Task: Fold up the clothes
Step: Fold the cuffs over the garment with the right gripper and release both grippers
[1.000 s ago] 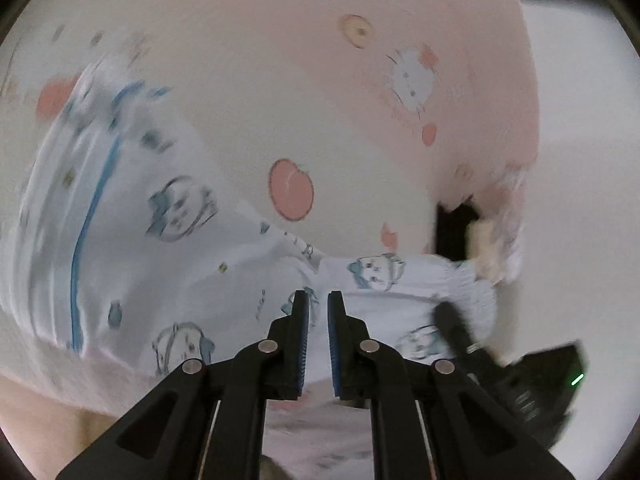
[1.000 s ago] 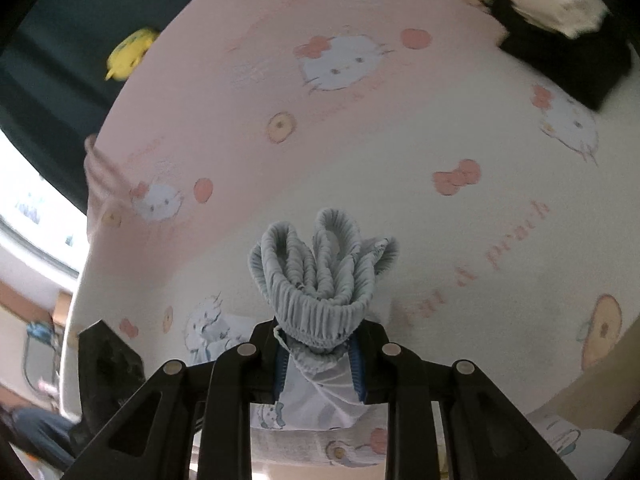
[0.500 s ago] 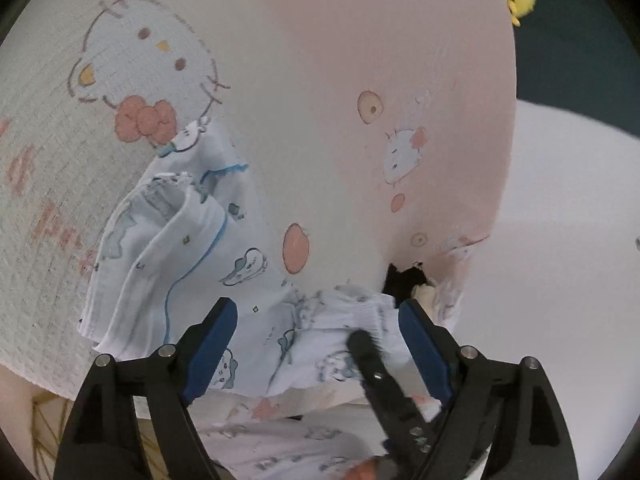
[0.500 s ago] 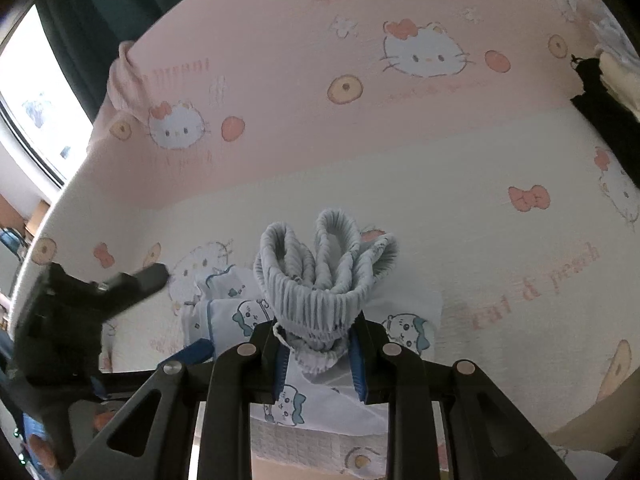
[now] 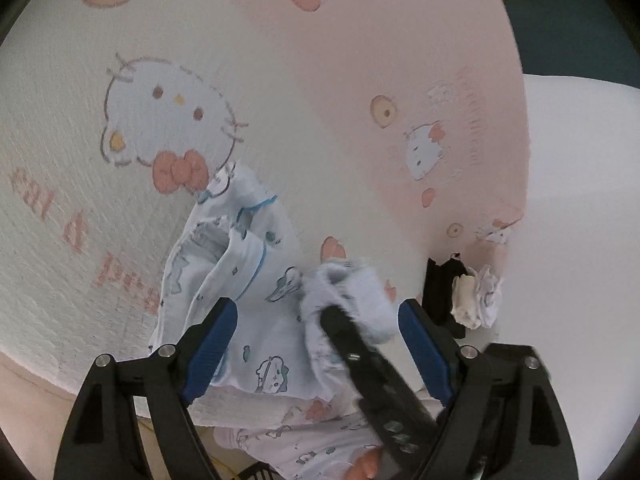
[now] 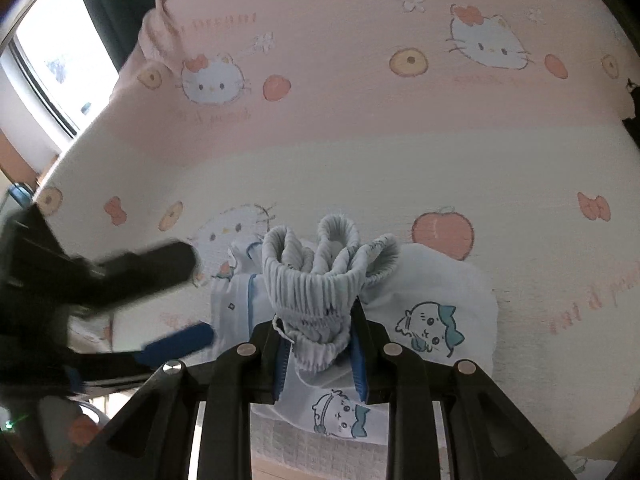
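Folding seems mid-way: right tongs (image 6: 318, 354) pinch the gathered waistband (image 6: 328, 264) of the garment (image 5: 248, 280) on the bed (image 5: 320, 100), left tongs (image 5: 318, 344) wide open and empty, needing a free edge.

surface: bed (image 6: 360, 128), pink-cream cartoon sheet | on it: white printed garment (image 5: 256, 280); black-white pile (image 5: 460, 296)

The garment (image 6: 436, 304) is pale blue-white, printed with small cartoon animals wearing teal bows and edged with a blue stripe; its ribbed waistband (image 6: 320, 280) is grey-blue. The bedsheet (image 5: 280, 100) is cream and pink, patterned with white cats in coral bows, peaches and pink lettering. Each claw (image 5: 316, 356) is black with blue pads. A black garment (image 5: 440, 292) lies beside a white one (image 5: 480, 296).
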A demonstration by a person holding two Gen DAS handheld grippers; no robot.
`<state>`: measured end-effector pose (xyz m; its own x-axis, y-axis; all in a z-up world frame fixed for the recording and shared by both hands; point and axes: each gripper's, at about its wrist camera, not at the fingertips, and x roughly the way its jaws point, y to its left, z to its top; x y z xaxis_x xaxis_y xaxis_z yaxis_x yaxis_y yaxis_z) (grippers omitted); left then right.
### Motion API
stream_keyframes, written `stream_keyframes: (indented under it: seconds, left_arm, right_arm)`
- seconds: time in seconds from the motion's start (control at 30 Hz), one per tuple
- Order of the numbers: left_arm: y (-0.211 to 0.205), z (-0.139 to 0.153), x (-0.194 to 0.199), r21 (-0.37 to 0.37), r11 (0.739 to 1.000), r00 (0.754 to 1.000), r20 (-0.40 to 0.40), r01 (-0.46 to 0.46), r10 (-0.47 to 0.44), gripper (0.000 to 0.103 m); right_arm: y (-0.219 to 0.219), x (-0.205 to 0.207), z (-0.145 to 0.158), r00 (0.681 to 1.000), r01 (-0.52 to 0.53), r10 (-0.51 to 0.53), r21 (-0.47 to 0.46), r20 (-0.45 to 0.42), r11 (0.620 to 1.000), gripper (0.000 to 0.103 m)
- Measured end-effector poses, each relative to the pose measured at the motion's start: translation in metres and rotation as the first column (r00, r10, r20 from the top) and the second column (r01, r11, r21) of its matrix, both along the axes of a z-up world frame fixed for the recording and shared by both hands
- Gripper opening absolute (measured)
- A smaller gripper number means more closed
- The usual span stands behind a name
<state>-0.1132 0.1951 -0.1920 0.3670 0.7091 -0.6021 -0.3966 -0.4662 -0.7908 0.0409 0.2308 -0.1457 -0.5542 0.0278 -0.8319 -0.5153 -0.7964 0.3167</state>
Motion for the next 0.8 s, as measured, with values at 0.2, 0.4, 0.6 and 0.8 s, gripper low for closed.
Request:
stream_keyframes:
  seconds: [0.2, 0.4, 0.6, 0.8]
  left_arm:
    - [-0.004, 0.003, -0.003, -0.061, 0.998, 0.997, -0.067, 0.019, -0.023, 0.082]
    - [-0.002, 0.005, 0.008, -0.094, 0.995, 0.988, -0.141, 0.045, -0.058, 0.082]
    - [-0.003, 0.015, 0.014, -0.091, 0.995, 0.979, -0.194, 0.041, -0.058, 0.082]
    - [0.008, 0.016, 0.027, -0.123, 0.99, 0.957, -0.271, 0.068, -0.099, 0.082]
  right_arm:
    - [-0.007, -0.01, -0.006, 0.999, -0.033, 0.034, -0.025, 0.016, 0.999, 0.06]
    - [0.007, 0.015, 0.008, 0.999, 0.003, -0.005, -0.033, -0.032, 0.999, 0.068]
    - [0.022, 0.041, 0.023, 0.996, 0.04, -0.043, -0.042, -0.079, 0.998, 0.073]
    - [0.057, 0.066, 0.02, 0.984, 0.137, -0.149, -0.125, -0.1, 0.983, 0.073]
